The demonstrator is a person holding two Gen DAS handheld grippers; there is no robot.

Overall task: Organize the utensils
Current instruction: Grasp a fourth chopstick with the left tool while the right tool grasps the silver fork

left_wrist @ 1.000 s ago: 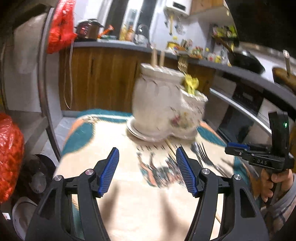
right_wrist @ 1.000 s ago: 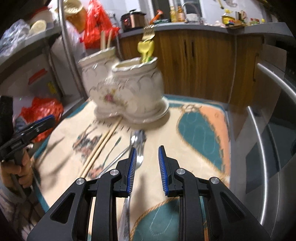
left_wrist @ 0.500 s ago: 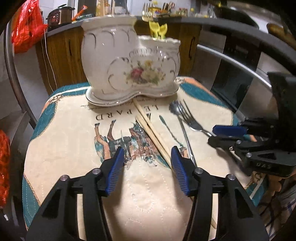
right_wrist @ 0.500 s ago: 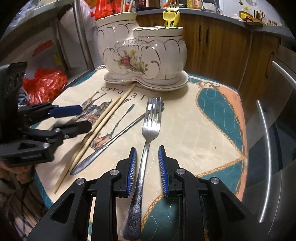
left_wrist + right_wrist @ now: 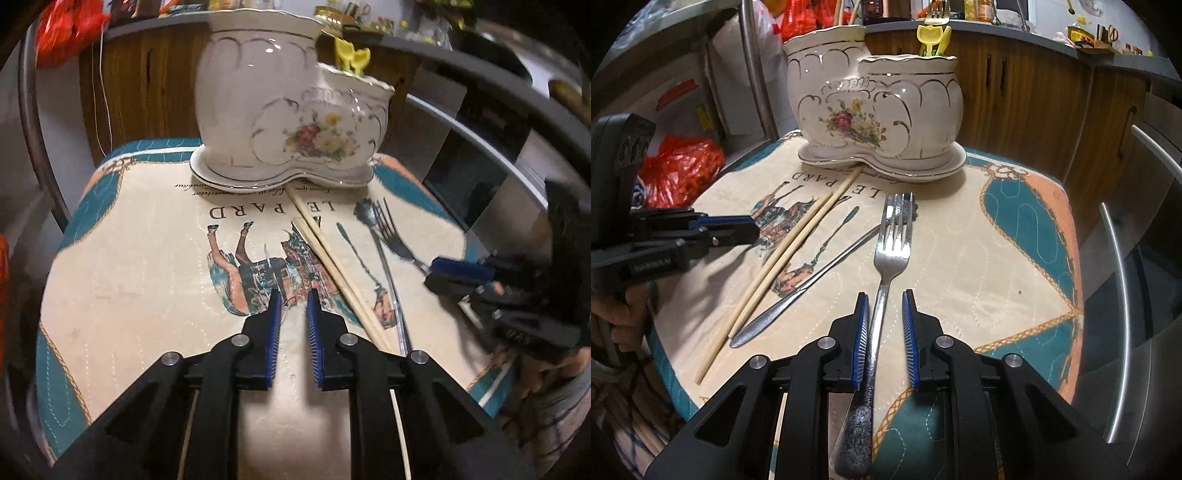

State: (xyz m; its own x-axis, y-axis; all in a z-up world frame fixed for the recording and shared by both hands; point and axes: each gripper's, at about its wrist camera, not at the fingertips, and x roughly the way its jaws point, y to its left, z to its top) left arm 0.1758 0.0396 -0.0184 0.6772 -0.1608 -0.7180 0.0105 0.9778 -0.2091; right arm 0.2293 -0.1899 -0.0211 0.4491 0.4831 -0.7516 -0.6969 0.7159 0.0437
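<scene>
A white ceramic two-pot utensil holder (image 5: 291,122) (image 5: 875,114) stands at the far end of the mat, with yellow utensils and a fork in the lower pot. A steel fork (image 5: 892,243) (image 5: 395,236), a long thin spoon (image 5: 812,280) (image 5: 380,254) and a pair of wooden chopsticks (image 5: 783,258) (image 5: 328,258) lie on the mat. My right gripper (image 5: 884,304) is open, its jaws on either side of the fork handle, apart from it. My left gripper (image 5: 293,299) is narrowly open and empty, left of the chopsticks.
The utensils lie on a quilted printed mat (image 5: 147,258) on a small round table with a metal rail (image 5: 1123,280). Wooden cabinets (image 5: 1034,92) stand behind. Red plastic bags (image 5: 679,166) lie beside the table.
Both grippers dropped toward the mat. The left jaws narrowed from wide open. The right gripper moved forward so the fork handle now lies between its jaws.
</scene>
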